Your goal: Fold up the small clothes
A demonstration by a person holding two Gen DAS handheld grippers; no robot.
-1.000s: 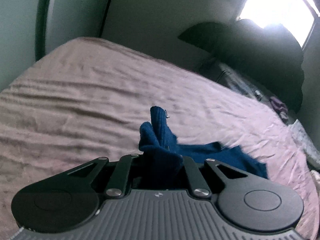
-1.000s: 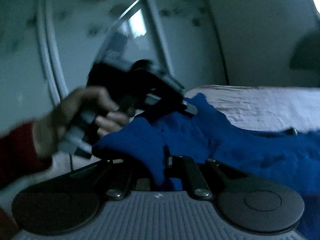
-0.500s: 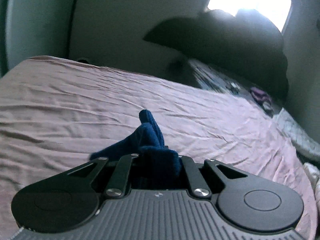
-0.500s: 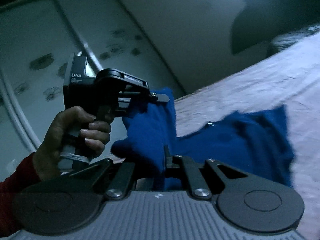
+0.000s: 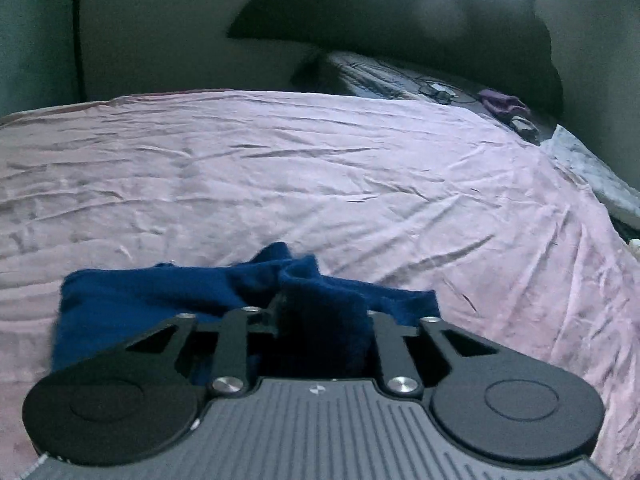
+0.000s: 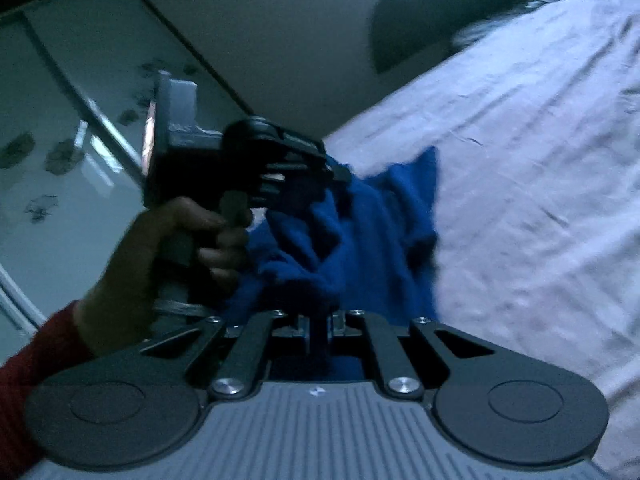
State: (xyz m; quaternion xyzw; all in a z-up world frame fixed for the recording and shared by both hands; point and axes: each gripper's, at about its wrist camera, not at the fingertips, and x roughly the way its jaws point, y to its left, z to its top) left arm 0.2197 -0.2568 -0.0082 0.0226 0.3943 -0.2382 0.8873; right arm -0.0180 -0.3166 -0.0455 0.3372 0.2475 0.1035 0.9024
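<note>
A small dark blue knitted garment (image 5: 168,292) hangs between both grippers over the pink bed sheet (image 5: 320,168). My left gripper (image 5: 316,312) is shut on a bunched edge of it, low over the near part of the bed. In the right wrist view the same garment (image 6: 360,232) drapes from the left gripper (image 6: 340,174), held by a hand at the left, down to my right gripper (image 6: 318,320), which is shut on another edge. The fingertips of both are buried in cloth.
The wrinkled sheet covers the whole bed. A dark headboard shape (image 5: 400,40) and a cluttered dark strip with a purple item (image 5: 500,100) lie at the far side. A wardrobe with patterned doors (image 6: 60,152) stands behind the left hand.
The left gripper has dropped lower toward the bed, and the garment now spreads out wide at its left. The right view has tilted, and the two grippers are closer together.
</note>
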